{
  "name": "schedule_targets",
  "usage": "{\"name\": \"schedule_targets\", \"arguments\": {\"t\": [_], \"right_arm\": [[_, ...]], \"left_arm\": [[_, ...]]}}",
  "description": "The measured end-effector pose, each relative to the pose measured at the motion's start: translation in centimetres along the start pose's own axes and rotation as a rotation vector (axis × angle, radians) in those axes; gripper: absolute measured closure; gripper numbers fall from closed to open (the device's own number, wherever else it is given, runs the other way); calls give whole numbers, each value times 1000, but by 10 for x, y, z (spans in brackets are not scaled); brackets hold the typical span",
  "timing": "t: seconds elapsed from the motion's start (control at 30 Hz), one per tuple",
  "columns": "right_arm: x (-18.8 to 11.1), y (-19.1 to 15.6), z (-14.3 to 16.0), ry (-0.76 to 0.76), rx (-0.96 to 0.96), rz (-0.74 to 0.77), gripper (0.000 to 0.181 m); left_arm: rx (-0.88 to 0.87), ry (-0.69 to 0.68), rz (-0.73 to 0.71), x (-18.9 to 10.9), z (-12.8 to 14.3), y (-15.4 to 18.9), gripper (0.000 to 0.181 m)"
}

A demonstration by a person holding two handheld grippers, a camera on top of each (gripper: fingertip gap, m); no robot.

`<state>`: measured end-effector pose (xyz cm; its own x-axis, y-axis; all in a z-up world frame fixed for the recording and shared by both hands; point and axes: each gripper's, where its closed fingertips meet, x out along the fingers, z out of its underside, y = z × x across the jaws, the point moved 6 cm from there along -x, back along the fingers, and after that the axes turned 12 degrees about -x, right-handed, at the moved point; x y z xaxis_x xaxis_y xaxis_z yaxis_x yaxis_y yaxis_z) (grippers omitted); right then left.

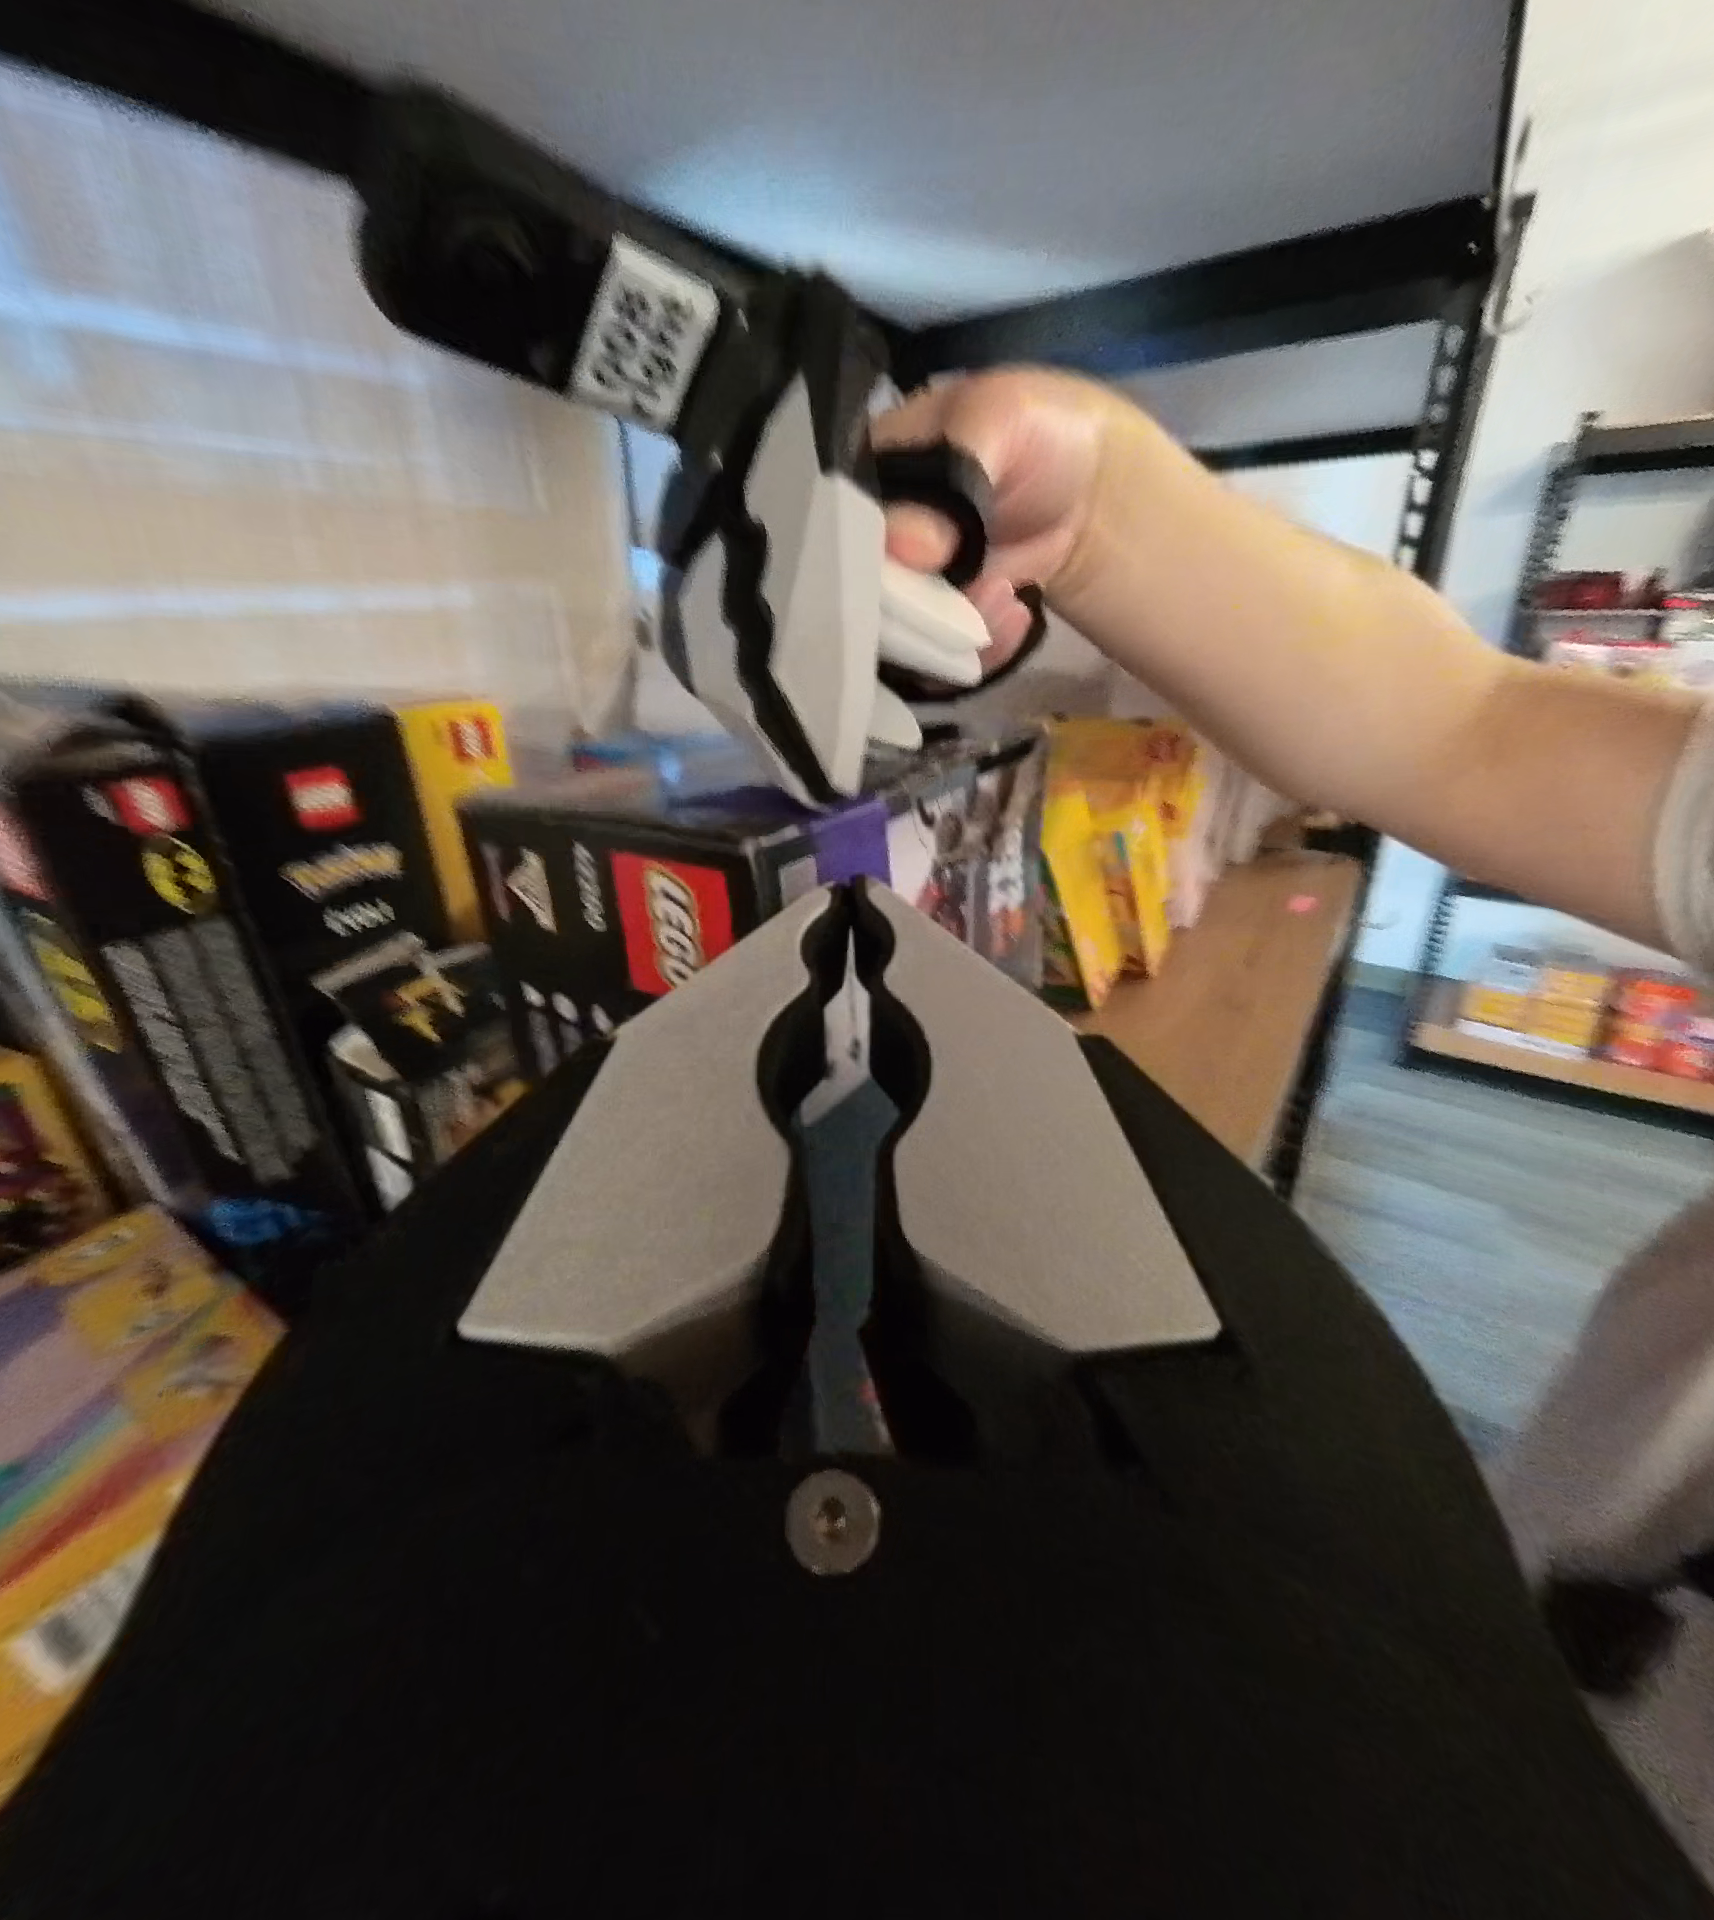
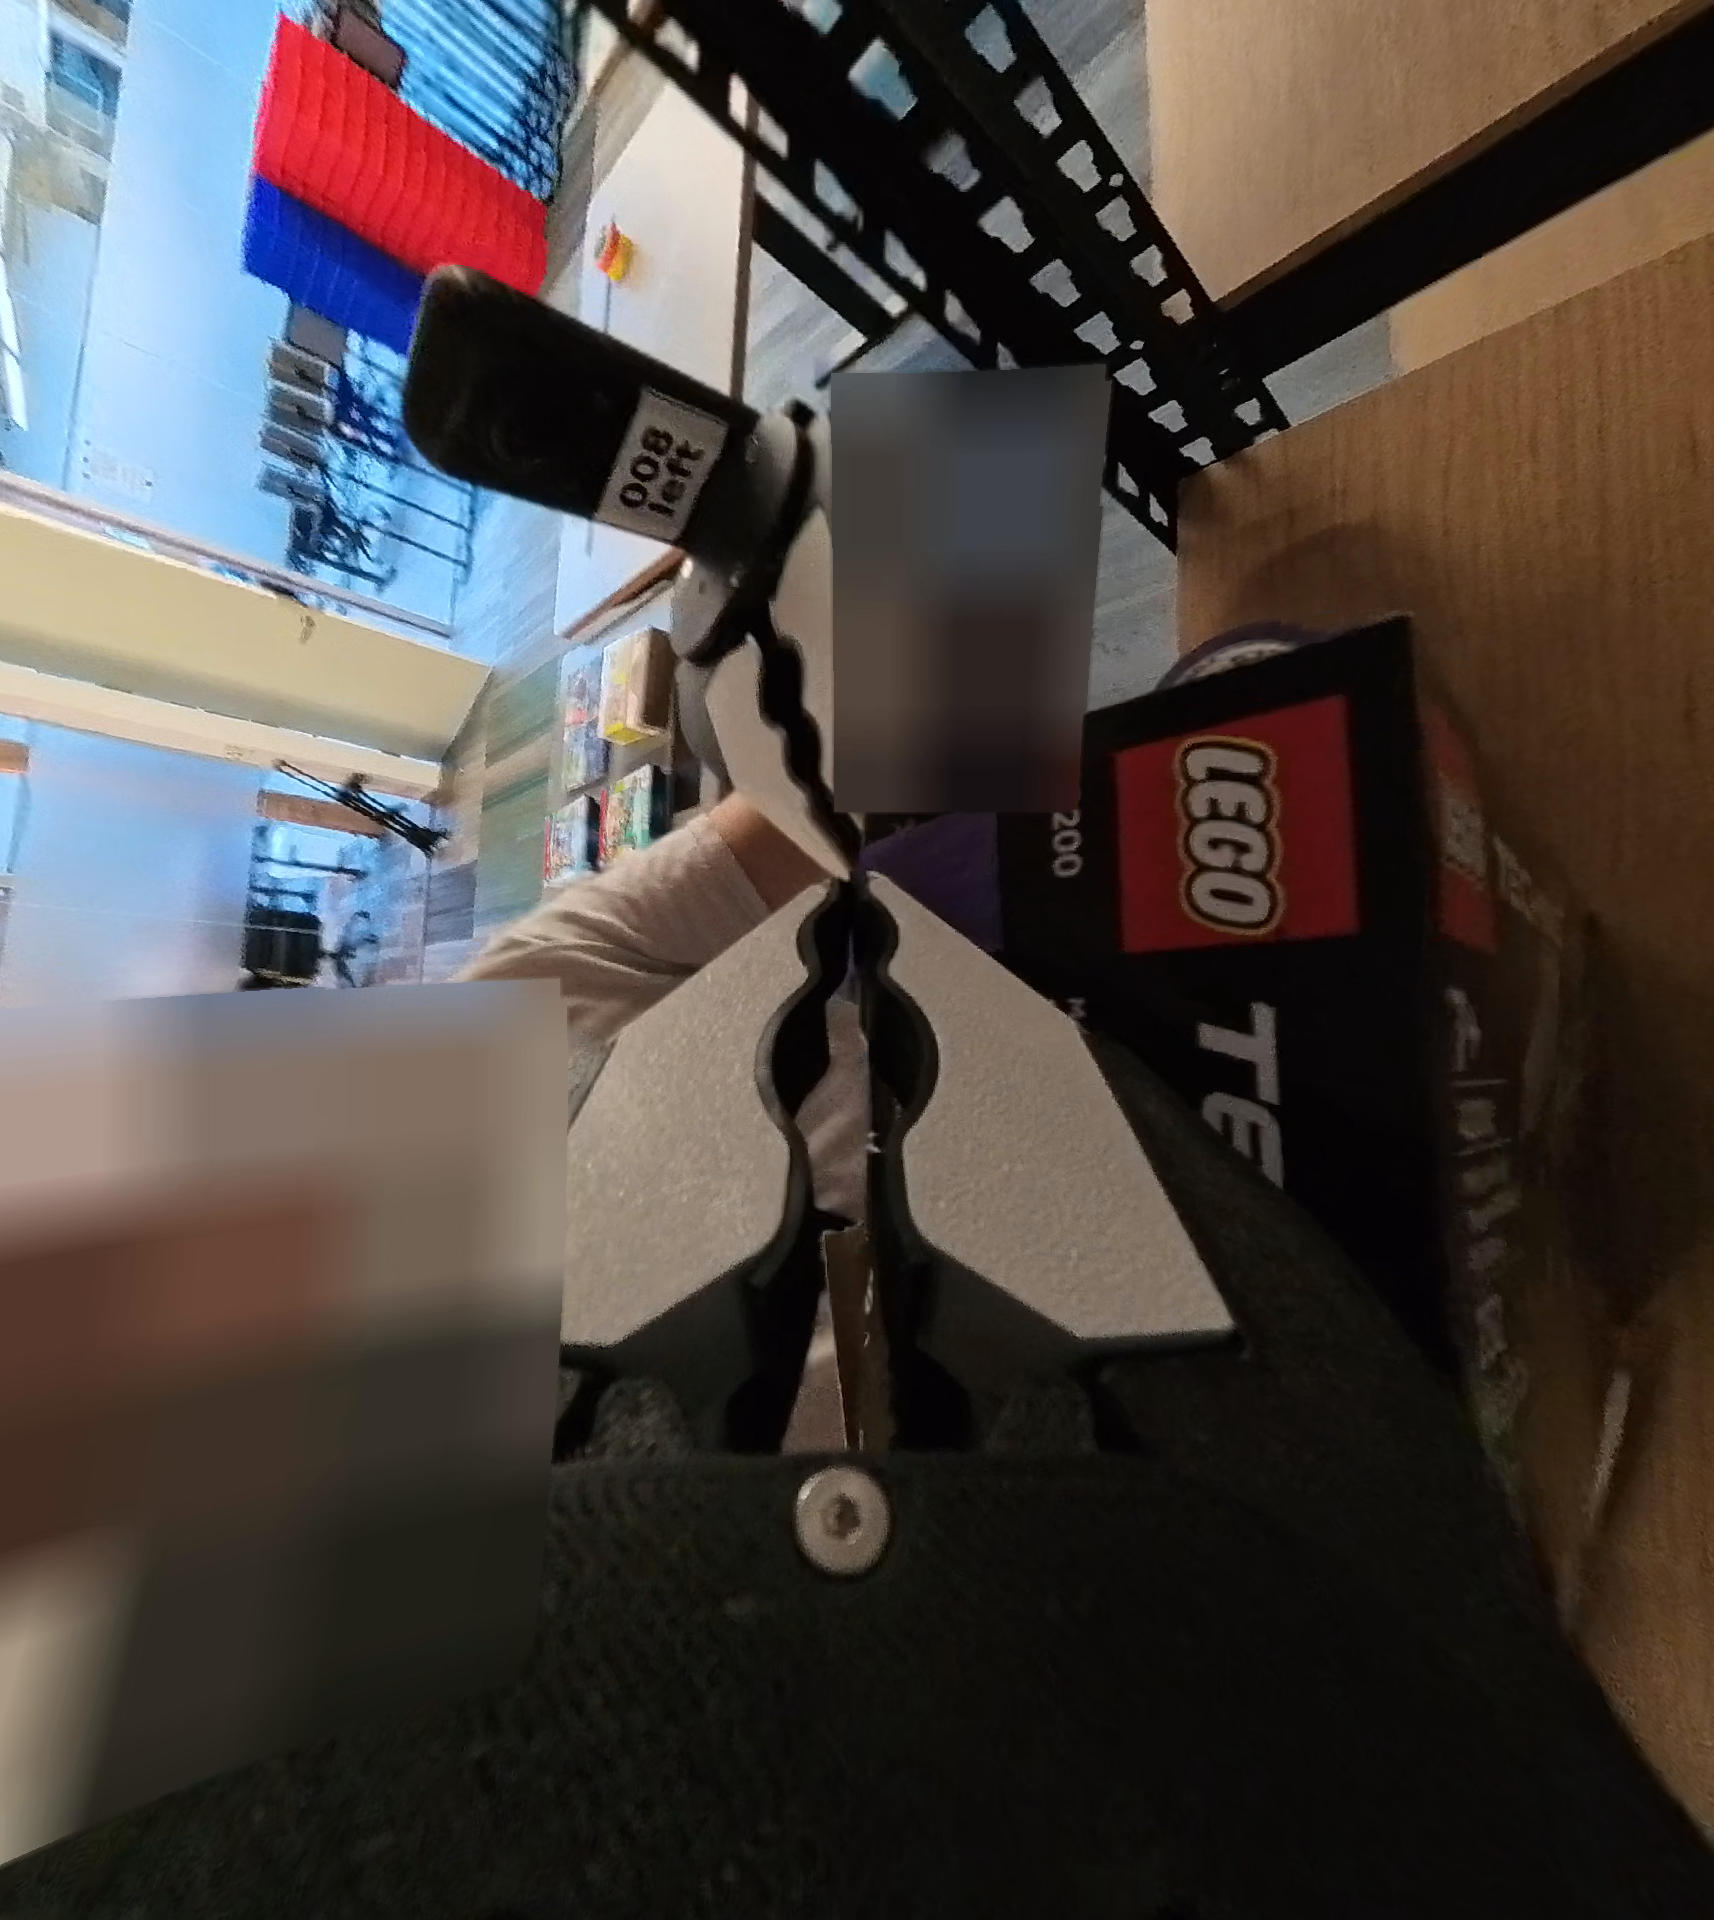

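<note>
Here both tongs meet at one corner of a black toy box [image 1: 624,914] standing on a wooden shelf [image 1: 1237,997]. The left tongs [image 1: 851,891] are clenched on a thin flap at the purple-taped corner [image 1: 845,840]. The right tongs [image 1: 827,795], held by a hand [image 1: 998,509], come down from above, clenched on the same flap. Other boxes [image 1: 240,935] stand left.

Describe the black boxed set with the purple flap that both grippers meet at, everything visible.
The black box is a printed cardboard toy set with a red square logo on its end face, lying on the wooden shelf among other boxed sets. A purple flap juts from its near top corner. The left gripper and right gripper both appear shut on that flap, tips almost meeting.
</note>
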<state>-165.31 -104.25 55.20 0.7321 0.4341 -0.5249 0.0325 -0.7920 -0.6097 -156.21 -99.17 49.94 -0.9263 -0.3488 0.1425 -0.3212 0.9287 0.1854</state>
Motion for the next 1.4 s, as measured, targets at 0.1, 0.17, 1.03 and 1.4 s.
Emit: {"name": "schedule_targets", "arguments": {"t": [0.1,0.17,1.03,1.4], "right_arm": [[1,-13,1,-69,-245,90,181],[-1,-26,4,-112,-543,217,180],[5,-29,13,27,-495,631,181],[-34,-55,82,392,-823,913,86]], "left_arm": [[129,116,-71,-17,-19,3,181],[235,133,-115,-21,-26,4,153],[241,85,99,4,-20,-16,181],[160,208,62,-24,-23,-29,137]]}}
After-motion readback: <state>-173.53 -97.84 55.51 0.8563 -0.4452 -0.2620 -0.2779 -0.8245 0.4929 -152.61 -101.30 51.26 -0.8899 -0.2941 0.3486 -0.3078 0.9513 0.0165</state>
